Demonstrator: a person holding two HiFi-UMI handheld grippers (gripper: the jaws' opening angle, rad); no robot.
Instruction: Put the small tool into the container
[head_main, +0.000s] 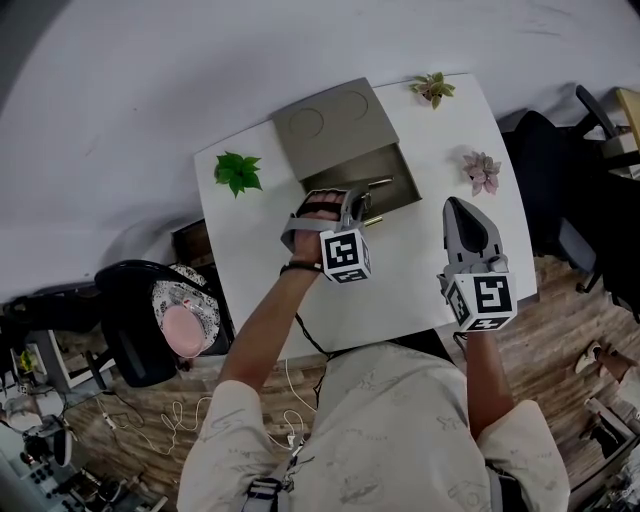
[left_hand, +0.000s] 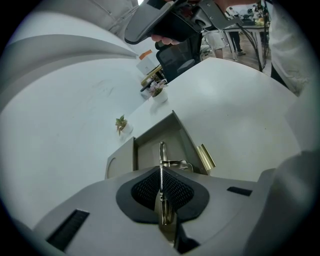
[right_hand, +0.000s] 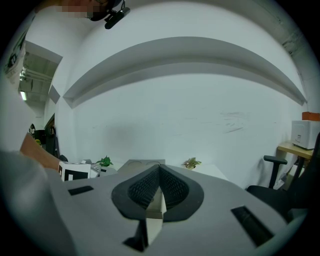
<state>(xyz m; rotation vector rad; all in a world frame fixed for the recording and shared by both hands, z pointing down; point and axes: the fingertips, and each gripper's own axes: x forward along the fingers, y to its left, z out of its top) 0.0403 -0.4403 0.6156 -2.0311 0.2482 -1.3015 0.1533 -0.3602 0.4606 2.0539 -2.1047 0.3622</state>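
Note:
A grey-brown container (head_main: 385, 165) lies on the white table (head_main: 420, 270), its lid (head_main: 335, 125) slid back so the tray is open. My left gripper (head_main: 356, 203) hovers at the tray's near edge, shut on a thin metal tool (left_hand: 162, 155). The tool sticks out from the closed pads over the open tray (left_hand: 147, 150). A short brass-coloured piece (left_hand: 205, 157) lies at the container's near right corner. My right gripper (head_main: 458, 212) hangs over the table's right side, shut with nothing in it, and its pads (right_hand: 172, 187) meet in the right gripper view.
Three small potted plants stand on the table: a green one (head_main: 238, 171) at the left, one (head_main: 433, 88) at the far edge, a pink one (head_main: 482, 171) at the right. Black chairs (head_main: 140, 320) stand beside the table. A wall lies beyond it.

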